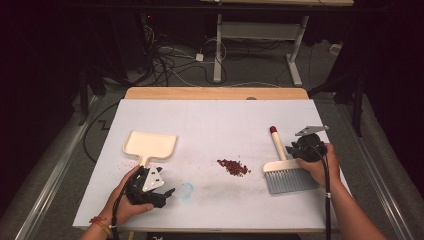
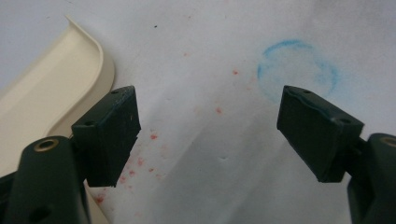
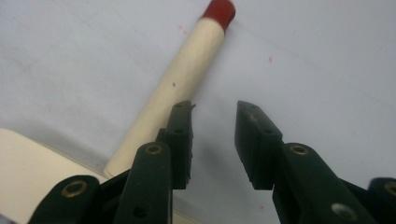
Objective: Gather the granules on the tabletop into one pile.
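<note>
**benchrat:** So where was the brush (image 1: 285, 170) when you went for it? From the high view your right claw (image 1: 291, 148) looked like it was already on the handle.

**sweepy_k:** Nope, not on it. In the right gripper view your right claw (image 3: 214, 140) sat just beside the handle, which ran along the outside of its left jaw, red cap pointing away up the counter (image 1: 210, 120). The jaws were nearly together with nothing but bare counter between them.

**benchrat:** And the other side?

**sweepy_k:** Your left claw (image 2: 205, 135) was spread wide with nothing in it, just next to the dustpan (image 1: 149, 145). The red crumbs (image 1: 233, 167) lay between pan and brush, nearer the brush.

**benchrat:** So the fix?

**sweepy_k:** I'd say you needed to open up and shift sideways across the handle, since its long axis ran parallel to your jaws.
</note>
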Motion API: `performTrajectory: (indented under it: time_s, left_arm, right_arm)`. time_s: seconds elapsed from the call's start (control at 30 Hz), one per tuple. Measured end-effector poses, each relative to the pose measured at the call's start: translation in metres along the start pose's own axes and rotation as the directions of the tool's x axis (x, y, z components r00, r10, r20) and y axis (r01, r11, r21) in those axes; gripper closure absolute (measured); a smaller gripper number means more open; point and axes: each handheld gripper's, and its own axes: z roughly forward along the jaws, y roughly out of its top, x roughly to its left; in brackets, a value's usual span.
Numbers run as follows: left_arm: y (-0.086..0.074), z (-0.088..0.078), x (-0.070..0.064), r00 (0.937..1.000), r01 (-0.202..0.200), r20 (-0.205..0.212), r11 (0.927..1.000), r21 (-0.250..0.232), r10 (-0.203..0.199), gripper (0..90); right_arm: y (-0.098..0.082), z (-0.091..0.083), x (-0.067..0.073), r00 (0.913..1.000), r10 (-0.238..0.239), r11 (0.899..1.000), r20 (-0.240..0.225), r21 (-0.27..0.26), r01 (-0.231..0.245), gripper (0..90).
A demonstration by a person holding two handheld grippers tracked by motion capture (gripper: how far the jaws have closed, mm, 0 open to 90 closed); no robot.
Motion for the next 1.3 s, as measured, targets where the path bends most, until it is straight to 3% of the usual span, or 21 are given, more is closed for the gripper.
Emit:
performTrajectory:
  time_s: [0.07,0.17,0.3,0.47,0.83,0.93,1.0,1.07,1.17,1.3]
  left_arm:
    - [0.0,0.0,0.0,1.0,-0.002,0.0,1.0,0.002,0.002,20.6]
    - [0.0,0.0,-0.001,1.0,-0.005,0.0,1.0,0.004,0.005,20.6]
    - [0.0,-0.001,-0.002,1.0,-0.007,-0.001,1.0,0.002,0.007,20.6]
    - [0.0,0.0,-0.002,1.0,-0.009,0.0,0.9999,0.005,0.009,20.6]
    - [0.001,-0.001,-0.002,1.0,-0.009,-0.001,1.0,-0.002,0.009,20.6]
    - [0.001,-0.002,-0.001,0.9999,-0.013,-0.012,0.9998,-0.012,0.013,20.6]
    - [0.001,-0.002,-0.001,1.0,-0.002,-0.008,0.9999,-0.015,0.002,20.6]
    - [0.002,-0.003,0.0,0.9998,-0.005,-0.021,0.9997,-0.023,0.004,20.6]
    - [0.002,-0.004,0.0,0.9995,-0.005,-0.033,0.9995,-0.032,0.004,20.5]
    - [0.004,-0.005,0.0,0.9989,-0.009,-0.047,0.9991,-0.042,0.007,20.1]
  right_arm:
    - [0.002,-0.005,0.002,0.9999,-0.01,1.0,0.01,-0.026,0.01,67.0]
    - [0.0,-0.002,0.003,0.9996,-0.022,1.0,0.015,0.014,0.022,67.8]
    - [-0.012,0.003,-0.006,0.9997,0.007,0.999,0.022,0.052,-0.008,68.4]
    - [-0.024,0.003,-0.014,0.9985,0.055,0.997,0.003,0.051,-0.055,67.3]
    - [-0.027,0.0,-0.015,0.9981,0.059,0.997,0.019,0.044,-0.06,63.0]
    - [-0.025,-0.004,-0.014,0.9983,0.054,0.999,0.02,-0.001,-0.054,59.8]
    - [-0.021,-0.013,-0.011,0.9988,0.047,0.996,-0.009,-0.079,-0.048,54.8]
    - [-0.017,-0.024,-0.005,0.9997,0.022,0.988,-0.007,-0.154,-0.023,49.3]
    - [-0.012,-0.042,0.006,0.9994,0.001,0.962,-0.035,-0.273,-0.01,42.0]
    - [-0.009,-0.062,0.022,0.9992,-0.035,0.925,-0.022,-0.38,0.024,32.0]
